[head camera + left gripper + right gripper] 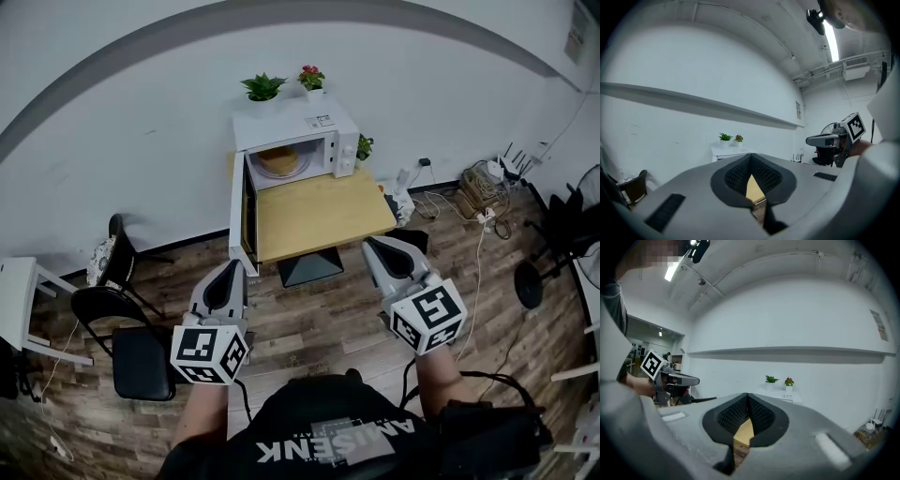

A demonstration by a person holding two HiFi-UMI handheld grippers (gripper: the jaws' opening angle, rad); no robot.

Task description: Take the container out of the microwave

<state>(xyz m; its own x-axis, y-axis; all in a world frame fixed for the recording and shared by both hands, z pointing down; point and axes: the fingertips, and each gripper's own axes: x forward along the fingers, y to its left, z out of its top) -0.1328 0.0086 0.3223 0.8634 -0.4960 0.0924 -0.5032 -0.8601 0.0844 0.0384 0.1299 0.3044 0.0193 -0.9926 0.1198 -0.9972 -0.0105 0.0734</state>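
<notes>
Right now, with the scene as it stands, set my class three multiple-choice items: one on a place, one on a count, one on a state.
1. Where is the container? A) inside the microwave B) on the floor C) on a chair
2. How many potted plants stand on top of the microwave? A) one B) two C) four
3. The microwave door is: A) shut B) swung open C) missing
Answers: 1 A, it shows in the open cavity. 2 B, a green plant and a flowering plant. 3 B, it stands swung out leftward.
</notes>
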